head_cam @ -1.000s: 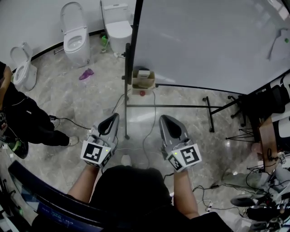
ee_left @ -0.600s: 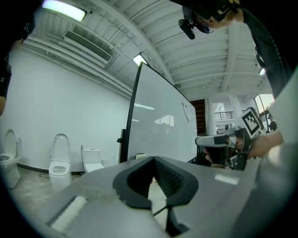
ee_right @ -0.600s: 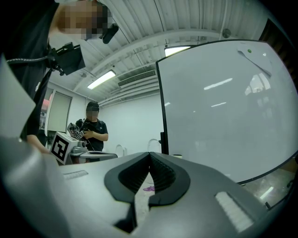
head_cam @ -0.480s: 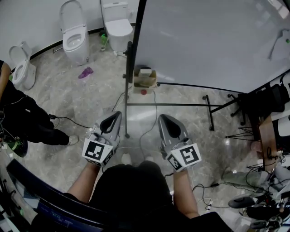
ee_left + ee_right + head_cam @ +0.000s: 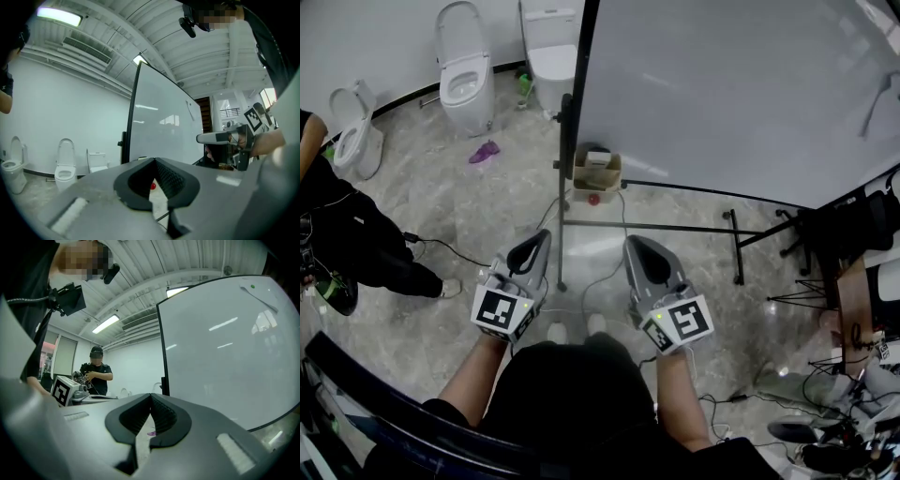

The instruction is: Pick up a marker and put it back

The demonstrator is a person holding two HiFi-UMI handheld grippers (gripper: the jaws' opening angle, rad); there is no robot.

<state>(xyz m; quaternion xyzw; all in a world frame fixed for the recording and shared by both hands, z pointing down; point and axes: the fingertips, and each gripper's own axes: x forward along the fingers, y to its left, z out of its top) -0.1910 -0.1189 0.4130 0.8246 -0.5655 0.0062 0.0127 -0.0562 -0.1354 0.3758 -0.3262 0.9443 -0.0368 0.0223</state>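
Head view is shifting slightly from a second ago: the big white whiteboard on a black stand (image 5: 722, 84) is sitting a bit nearer. The left gripper (image 5: 536, 246) and right gripper (image 5: 636, 249) are staying level, side by side, both jaws pressed together, gripping nothing. Looks like approach only, no pick yet. The marker isn't clearly showing; possibly it's the thin grey item (image 5: 874, 103) far right on the board. A small cardboard box (image 5: 597, 172) and floor cables (image 5: 609, 272) are lying ahead. A person in black (image 5: 356, 239) is standing left.
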